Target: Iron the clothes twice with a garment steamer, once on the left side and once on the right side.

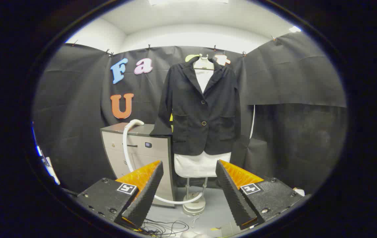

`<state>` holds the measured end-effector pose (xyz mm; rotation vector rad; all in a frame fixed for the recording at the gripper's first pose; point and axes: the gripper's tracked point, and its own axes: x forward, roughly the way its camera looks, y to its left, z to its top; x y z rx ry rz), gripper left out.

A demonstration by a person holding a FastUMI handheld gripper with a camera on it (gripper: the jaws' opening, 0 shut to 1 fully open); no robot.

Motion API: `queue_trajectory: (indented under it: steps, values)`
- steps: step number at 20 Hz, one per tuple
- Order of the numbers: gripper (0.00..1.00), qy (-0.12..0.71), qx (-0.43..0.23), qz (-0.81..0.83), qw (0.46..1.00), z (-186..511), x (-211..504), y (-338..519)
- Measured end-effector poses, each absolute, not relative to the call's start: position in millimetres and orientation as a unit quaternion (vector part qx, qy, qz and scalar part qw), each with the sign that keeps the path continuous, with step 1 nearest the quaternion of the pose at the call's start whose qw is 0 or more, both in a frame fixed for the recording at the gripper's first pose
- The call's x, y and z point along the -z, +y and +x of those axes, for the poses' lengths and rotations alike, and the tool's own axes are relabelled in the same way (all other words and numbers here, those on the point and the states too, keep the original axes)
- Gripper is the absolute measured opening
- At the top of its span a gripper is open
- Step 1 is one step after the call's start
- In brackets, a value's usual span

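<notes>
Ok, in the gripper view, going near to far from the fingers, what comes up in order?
Open gripper with nothing between its fingers → loose cables on the floor → round stand base → black jacket on the mannequin → black cloth wall.

Hidden behind the jacket [201, 109]: most of the mannequin [202, 164]. Behind the gripper [188, 193], spread wide and empty: part of the white hose [126, 145]. Steamer head undiscernible; cabinet [142, 148] panel too small to read.

Grey floor [215, 211] seen beyond the spread, empty fingers of the gripper [188, 193]. Upon it are stood a mannequin stand's round base [193, 207] and a grey cabinet [142, 155]; loose cables [165, 227] are strewn nearer.
</notes>
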<state>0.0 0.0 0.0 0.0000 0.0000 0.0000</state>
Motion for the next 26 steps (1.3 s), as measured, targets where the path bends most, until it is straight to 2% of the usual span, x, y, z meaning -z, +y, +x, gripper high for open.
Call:
queue_trajectory:
  steps: [15, 19, 26]
  values:
    - [0.99, 0.013, 0.011, 0.008, 1.0, 12, -3, 17]
    - [0.99, 0.022, 0.017, 0.013, 1.0, 39, -14, 30]
    - [0.99, 0.024, -0.036, 0.019, 0.999, 126, -63, 102]
